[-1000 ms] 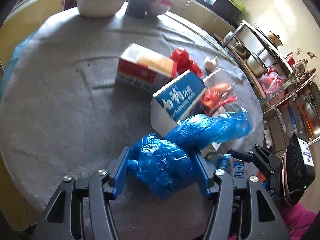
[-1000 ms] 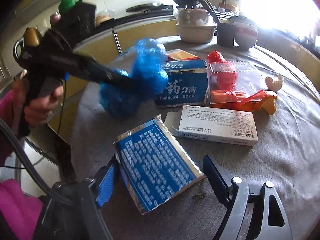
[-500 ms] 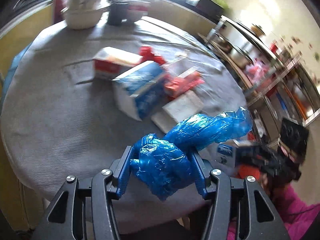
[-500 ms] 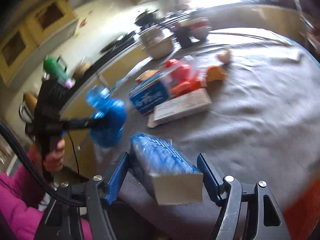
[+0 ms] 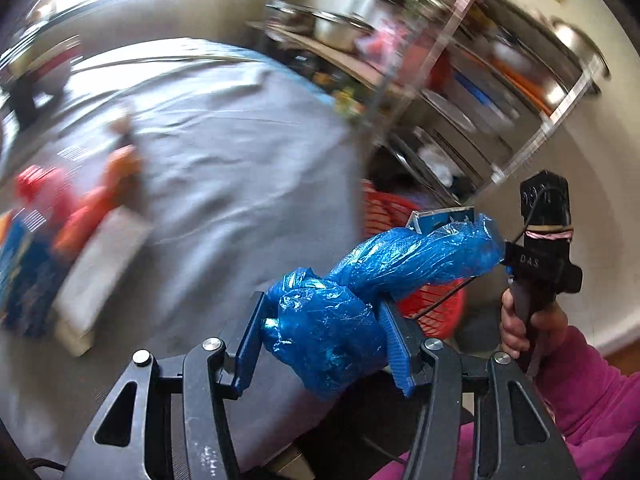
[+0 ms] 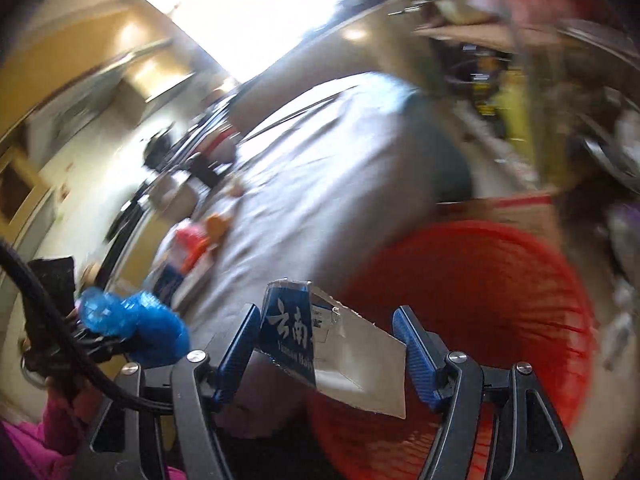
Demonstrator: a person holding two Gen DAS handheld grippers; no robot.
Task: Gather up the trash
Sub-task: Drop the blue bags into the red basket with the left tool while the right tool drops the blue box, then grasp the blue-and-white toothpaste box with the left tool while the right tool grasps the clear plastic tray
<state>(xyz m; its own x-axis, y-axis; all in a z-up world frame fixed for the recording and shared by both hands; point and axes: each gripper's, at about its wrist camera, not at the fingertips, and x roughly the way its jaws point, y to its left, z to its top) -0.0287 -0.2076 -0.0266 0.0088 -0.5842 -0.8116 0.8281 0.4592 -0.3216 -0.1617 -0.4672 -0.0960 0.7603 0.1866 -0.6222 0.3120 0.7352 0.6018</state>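
My left gripper [image 5: 324,340] is shut on a crumpled blue plastic bag [image 5: 360,288], held off the table's near edge; the bag also shows in the right wrist view [image 6: 136,324]. My right gripper [image 6: 328,344] is shut on a blue and silver flat box [image 6: 320,344], held over the rim of a red mesh trash basket [image 6: 480,304]. The basket also shows in the left wrist view [image 5: 432,300], behind the bag, beside the table.
The round table with a grey cloth [image 5: 224,168] still carries a blue toothpaste box [image 5: 20,264], a white box [image 5: 100,268] and red and orange wrappers [image 5: 88,208]. A metal kitchen rack [image 5: 460,80] stands behind the basket. The views are blurred.
Both grippers have swung right, away from the table toward the red basket. The right gripper lifted the blue box off the table and carried it over the basket rim.
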